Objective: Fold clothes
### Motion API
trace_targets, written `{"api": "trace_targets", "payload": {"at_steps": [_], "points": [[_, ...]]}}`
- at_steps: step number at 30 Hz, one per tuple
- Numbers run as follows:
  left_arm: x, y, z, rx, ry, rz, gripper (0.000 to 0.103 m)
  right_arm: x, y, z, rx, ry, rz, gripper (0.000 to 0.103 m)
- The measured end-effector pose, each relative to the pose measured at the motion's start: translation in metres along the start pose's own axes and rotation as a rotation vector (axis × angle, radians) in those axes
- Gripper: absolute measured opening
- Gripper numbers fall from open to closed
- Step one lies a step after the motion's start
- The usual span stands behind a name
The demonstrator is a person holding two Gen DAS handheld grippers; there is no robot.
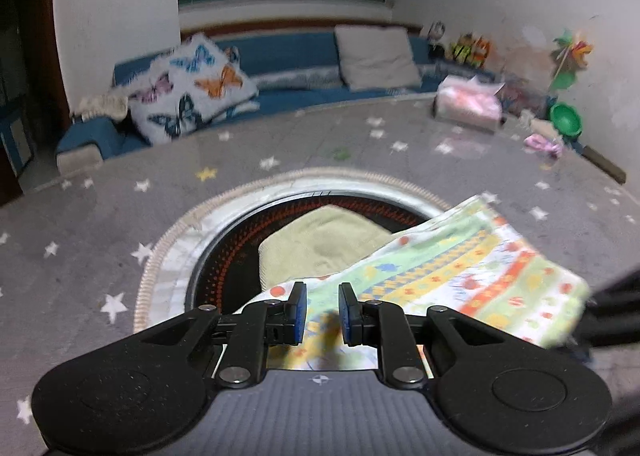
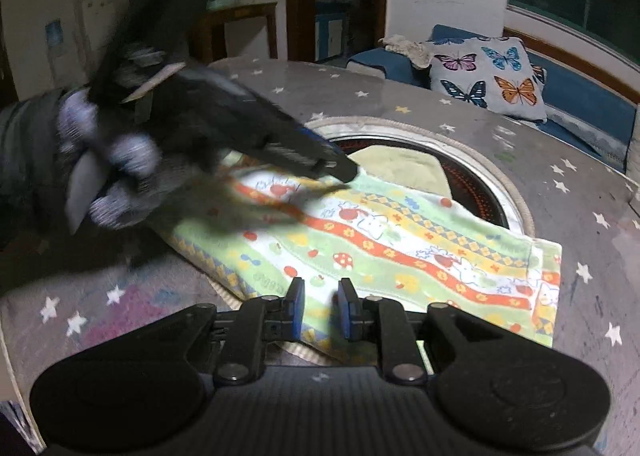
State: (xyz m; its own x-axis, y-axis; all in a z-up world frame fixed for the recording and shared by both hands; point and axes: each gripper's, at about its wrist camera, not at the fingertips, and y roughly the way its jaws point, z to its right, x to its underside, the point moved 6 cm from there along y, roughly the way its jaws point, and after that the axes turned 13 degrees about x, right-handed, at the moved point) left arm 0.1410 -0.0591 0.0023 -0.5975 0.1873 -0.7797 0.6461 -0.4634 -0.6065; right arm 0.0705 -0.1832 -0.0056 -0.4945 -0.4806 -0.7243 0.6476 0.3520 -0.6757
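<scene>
Your left gripper fingers stand apart over the patterned towel. Your right gripper fingers gape too, at the towel's six o'clock edge on the desk.

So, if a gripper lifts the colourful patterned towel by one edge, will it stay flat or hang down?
The patterned towel probably hangs floppy: its edges already curve and droop over the round burner recess. It looks light, thin terry. Pushed, it would likely bunch rather than slide.

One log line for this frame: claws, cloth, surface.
left claw: open, over patterned towel | right claw: open at towel's near edge | towel: flat on star tablecloth, overlapping round burner
</scene>
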Motion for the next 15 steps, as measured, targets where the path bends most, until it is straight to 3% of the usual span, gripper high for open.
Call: {"api": "trace_targets", "payload": {"at_steps": [6,9,15], "points": [[0.026,-0.027,0.019,0.029,-0.007,0.045,0.018,-0.001,-0.004,0.015,0.019,0.093,0.025,0.027],[0.043,-0.033,0.023,0.031,-0.022,0.053,0.018,0.001,-0.003,0.02,0.023,0.136,0.025,0.036],[0.075,-0.047,0.032,0.035,-0.053,0.069,0.018,0.013,0.001,0.021,0.024,0.159,0.009,0.036]]}}
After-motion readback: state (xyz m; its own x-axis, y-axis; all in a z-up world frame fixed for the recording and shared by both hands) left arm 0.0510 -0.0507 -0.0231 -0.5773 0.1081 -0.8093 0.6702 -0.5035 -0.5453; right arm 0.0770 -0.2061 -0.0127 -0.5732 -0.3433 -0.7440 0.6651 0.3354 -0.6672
